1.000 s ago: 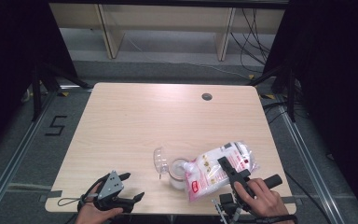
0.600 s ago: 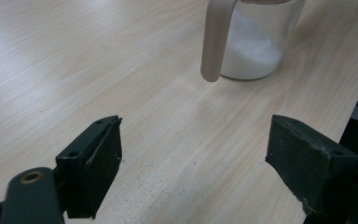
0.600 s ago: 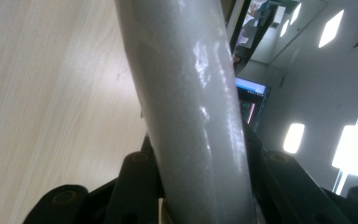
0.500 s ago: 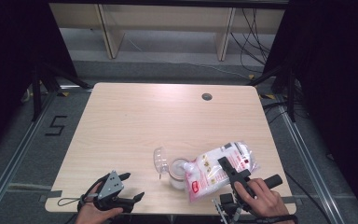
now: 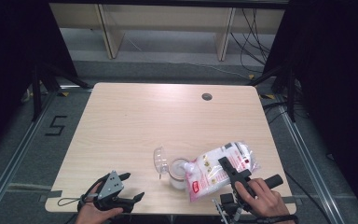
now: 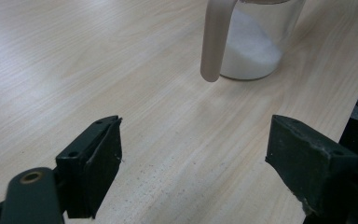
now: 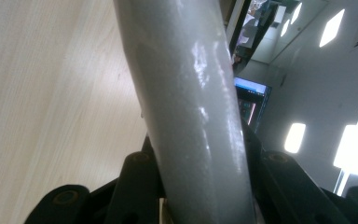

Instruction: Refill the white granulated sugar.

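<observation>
- The clear glass jar [image 5: 179,173], part-filled with white powder, is seen at the table's [image 5: 135,121] five o'clock, lid open.
- The left gripper [image 5: 128,189] is held spread at seven o'clock.
- The white plastic bag [image 5: 221,170] is pinched by the right gripper [image 5: 228,169], tilted over the jar.

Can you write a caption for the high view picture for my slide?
Right tongs tip a bag of white grains over a jar; left tongs wait open.

In the left gripper view the jar [image 6: 256,39] is cut off by the top edge, so its mouth stays unseen. In the right gripper view the bag [image 7: 191,107] hides the jaw tips. In the high view the print on the bag [image 5: 219,168] is too small to read.
</observation>
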Available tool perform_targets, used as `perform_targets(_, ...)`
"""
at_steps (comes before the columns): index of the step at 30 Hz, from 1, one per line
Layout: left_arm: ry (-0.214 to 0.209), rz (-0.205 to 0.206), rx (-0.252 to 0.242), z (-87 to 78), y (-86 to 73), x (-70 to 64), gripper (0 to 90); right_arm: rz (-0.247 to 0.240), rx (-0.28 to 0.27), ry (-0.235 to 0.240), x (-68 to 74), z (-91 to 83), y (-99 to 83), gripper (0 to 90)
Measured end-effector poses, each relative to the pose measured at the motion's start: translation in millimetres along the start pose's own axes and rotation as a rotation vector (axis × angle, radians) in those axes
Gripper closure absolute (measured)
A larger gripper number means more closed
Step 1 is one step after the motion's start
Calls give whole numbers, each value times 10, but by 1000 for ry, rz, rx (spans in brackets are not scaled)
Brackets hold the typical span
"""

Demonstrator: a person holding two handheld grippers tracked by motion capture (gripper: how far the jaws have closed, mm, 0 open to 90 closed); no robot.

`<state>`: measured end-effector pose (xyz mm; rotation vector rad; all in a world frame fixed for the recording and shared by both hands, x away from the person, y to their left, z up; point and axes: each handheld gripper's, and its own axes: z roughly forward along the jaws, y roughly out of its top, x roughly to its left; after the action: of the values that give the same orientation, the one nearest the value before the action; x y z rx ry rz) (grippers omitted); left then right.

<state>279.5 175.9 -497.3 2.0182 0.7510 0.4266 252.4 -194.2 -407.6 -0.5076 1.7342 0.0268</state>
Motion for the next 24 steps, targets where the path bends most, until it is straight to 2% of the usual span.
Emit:
perform_targets(6,0,-1,-1,1,0,0,178,19,-5,-3,13,3,-10,699)
perform_targets(9,0,-2,-1,0,-1,0,178,3,-4,-4,1,0,-14,700)
perform_targets(10,0,-2,-1,0,-1,0,178,36,10,3,27,-8,-18,700)
perform_targets(11,1,-1,-1,0,0,0,178,35,10,-3,24,-10,-19,700)
perform_targets(13,1,-2,-1,0,0,1,178,4,3,4,-5,-5,-25,700)
perform_targets(15,1,-1,-1,-1,0,1,178,0,1,-7,-1,-4,-35,700)
perform_targets(17,1,-1,0,-2,0,2,178,43,23,10,33,-20,-42,701)
perform_targets(19,2,-1,-1,-3,-1,3,178,9,3,-7,7,-17,-49,701)
perform_targets(20,7,-1,2,-7,0,4,178,8,16,7,7,-29,-51,701)
perform_targets(22,4,-1,2,-10,1,4,178,45,25,11,39,-45,-58,701)
perform_targets(24,5,-2,3,-11,1,4,178,9,10,-5,19,-51,-60,702)
